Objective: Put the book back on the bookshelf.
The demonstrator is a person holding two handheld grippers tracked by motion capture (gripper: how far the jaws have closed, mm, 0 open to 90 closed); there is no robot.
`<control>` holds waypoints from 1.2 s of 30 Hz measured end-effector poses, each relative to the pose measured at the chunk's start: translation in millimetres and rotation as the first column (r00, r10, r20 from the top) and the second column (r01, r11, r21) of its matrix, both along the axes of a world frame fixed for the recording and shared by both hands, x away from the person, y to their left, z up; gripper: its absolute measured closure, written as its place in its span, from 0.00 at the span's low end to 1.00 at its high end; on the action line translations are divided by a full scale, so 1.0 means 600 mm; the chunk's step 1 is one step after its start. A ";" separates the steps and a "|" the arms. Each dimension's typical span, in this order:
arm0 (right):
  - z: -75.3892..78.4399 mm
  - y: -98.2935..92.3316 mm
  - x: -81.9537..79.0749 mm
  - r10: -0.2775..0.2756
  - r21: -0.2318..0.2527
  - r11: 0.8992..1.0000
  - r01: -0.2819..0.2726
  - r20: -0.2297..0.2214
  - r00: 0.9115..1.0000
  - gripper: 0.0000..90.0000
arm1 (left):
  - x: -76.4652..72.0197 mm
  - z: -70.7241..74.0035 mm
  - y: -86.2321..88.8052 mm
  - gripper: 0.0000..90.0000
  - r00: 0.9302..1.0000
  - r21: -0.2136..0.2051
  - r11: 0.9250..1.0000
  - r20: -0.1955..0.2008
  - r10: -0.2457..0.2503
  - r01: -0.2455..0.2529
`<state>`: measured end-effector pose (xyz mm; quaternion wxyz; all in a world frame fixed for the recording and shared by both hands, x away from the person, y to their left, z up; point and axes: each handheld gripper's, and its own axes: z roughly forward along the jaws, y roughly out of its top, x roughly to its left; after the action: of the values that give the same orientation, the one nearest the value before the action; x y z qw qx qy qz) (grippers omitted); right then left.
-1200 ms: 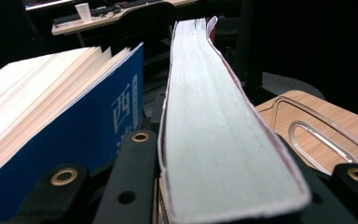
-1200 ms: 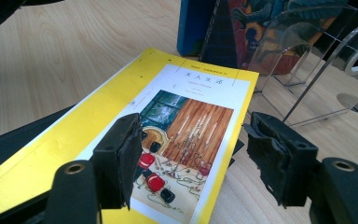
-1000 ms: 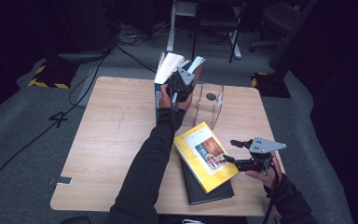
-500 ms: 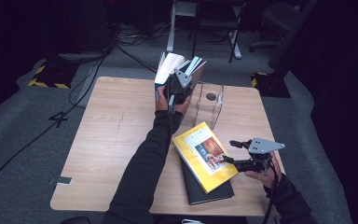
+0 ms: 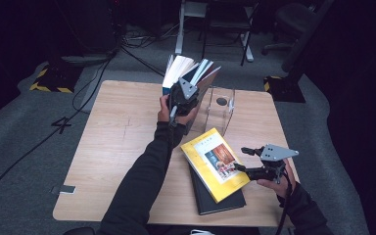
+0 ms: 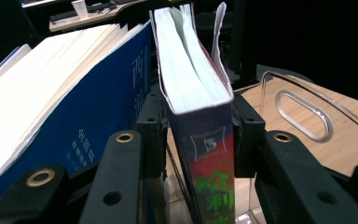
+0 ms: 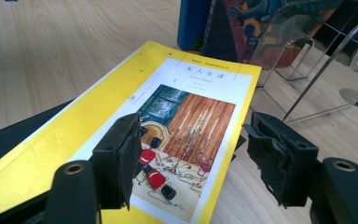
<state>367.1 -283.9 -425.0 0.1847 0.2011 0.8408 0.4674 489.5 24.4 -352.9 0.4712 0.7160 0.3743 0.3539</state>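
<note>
Toward twelve o'clock on the wooden table, the left gripper stands among upright books beside a clear acrylic stand. From above, the hand and the gripper's grey plate cover the book spines, so the contact cannot be read there. Its own view is clearer: a thick book with a dark, red and green spine stands between the two black jaws, whose pads sit close to or against both covers. The jaws have just been opening, and whether the pads still press on it I cannot tell. A blue book leans just beside it at nine o'clock, its pages fanned and its lower part cut off by the frame. The lettering on both is too blurred to read.

At four o'clock the right gripper hovers over the near corner of a yellow book; its jaws are spread, one pad above the cover picture, the other past the book's edge, pinching nothing. The yellow book lies on a black book, which it mostly hides.
</note>
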 end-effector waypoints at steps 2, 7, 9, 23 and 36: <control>0.000 0.000 0.000 0.001 0.000 1.000 -0.001 0.001 1.000 0.40 | -0.005 0.000 0.003 0.70 1.000 0.001 1.000 -0.001 -0.009 0.009; -0.001 0.001 0.000 0.000 -0.001 1.000 0.000 -0.003 1.000 0.40 | -0.018 -0.004 0.010 0.64 0.999 0.019 0.999 -0.001 -0.037 0.037; -0.001 0.002 0.000 0.002 -0.003 1.000 -0.002 -0.003 1.000 0.40 | -0.022 -0.005 0.014 0.63 0.999 0.023 0.999 0.000 -0.049 0.049; -0.003 0.004 0.000 0.001 -0.010 1.000 -0.001 -0.006 1.000 0.39 | -0.053 -0.019 0.030 0.60 0.993 0.062 0.991 -0.008 -0.117 0.117; -0.005 0.003 0.000 0.002 -0.020 1.000 -0.002 -0.015 1.000 0.39 | -0.083 -0.044 0.045 0.59 0.985 0.086 0.982 -0.054 -0.161 0.165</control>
<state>367.3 -281.8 -427.7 0.1802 0.2019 0.8471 0.4575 439.8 51.5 -379.6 0.4568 0.7729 0.3089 0.3137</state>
